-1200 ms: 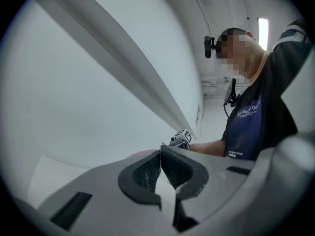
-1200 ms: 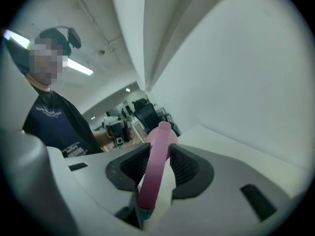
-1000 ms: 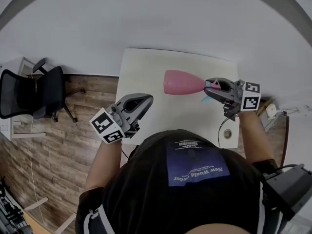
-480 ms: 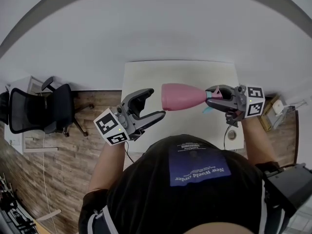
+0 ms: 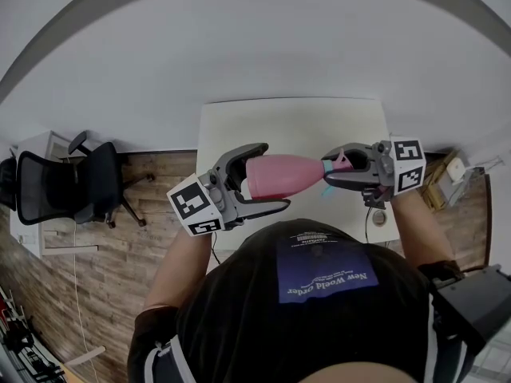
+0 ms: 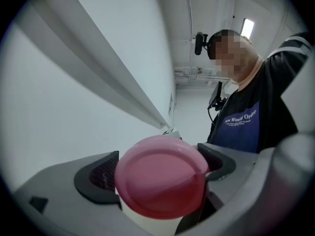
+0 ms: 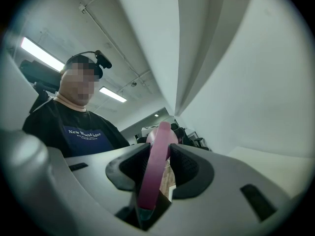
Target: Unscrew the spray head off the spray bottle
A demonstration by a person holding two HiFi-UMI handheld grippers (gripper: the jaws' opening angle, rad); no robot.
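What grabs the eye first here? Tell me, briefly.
The pink spray bottle, held level in mid-air in front of the person's chest, over the near edge of the white table. The right gripper is clamped on its spray head, while the jaws of the left gripper are opening around the bottle's wide base.

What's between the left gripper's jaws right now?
The pink spray bottle, base first, inside the left gripper's opening jaws, apparently unclamped; left gripper view shows it.

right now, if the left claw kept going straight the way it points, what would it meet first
The base of the pink spray bottle: it already sits between the left claw's opening jaws, seemingly not gripped yet.
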